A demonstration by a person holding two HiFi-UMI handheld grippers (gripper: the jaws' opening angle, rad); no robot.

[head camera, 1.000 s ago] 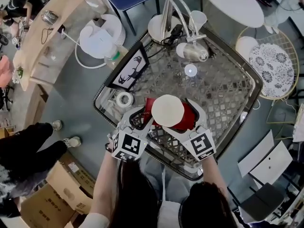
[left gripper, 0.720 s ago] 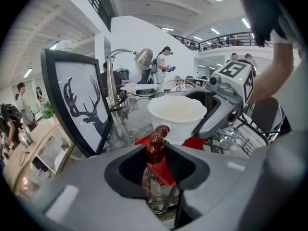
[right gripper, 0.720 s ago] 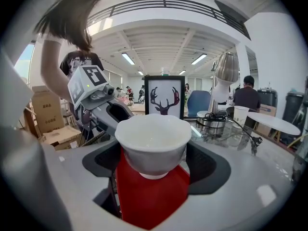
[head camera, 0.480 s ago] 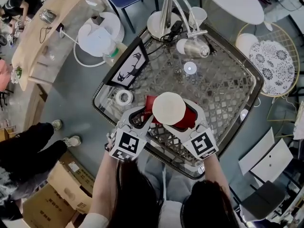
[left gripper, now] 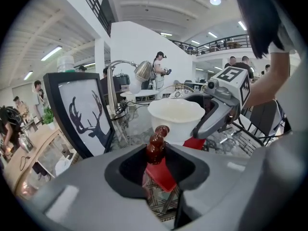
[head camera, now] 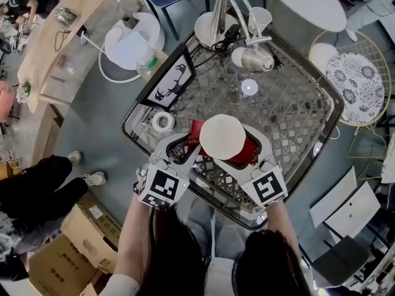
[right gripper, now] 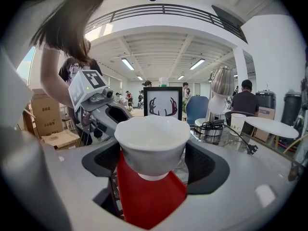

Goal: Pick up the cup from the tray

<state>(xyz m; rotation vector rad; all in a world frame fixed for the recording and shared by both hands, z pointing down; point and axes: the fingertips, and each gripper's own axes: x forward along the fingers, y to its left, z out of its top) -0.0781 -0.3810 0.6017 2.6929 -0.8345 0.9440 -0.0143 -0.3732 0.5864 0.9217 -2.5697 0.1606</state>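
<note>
Head view: the white cup is over the red tray, near the 6 o'clock edge of the lattice-top desk. The deer picture is at its 10 o'clock, the tape roll at 9 and the desk lamp up at 12. In the right gripper view, the right hand-held gripper has just pulled its jaws in and they're clamped on the cup, one pad pressed on each side of the bowl. The cup's foot is right above the tray, can't tell if it's actually off it. In the left gripper view, the left hand-held gripper comes in from the cup's 8 o'clock and is squeezed onto the tray's near edge, right by a dark beaded knob
</note>
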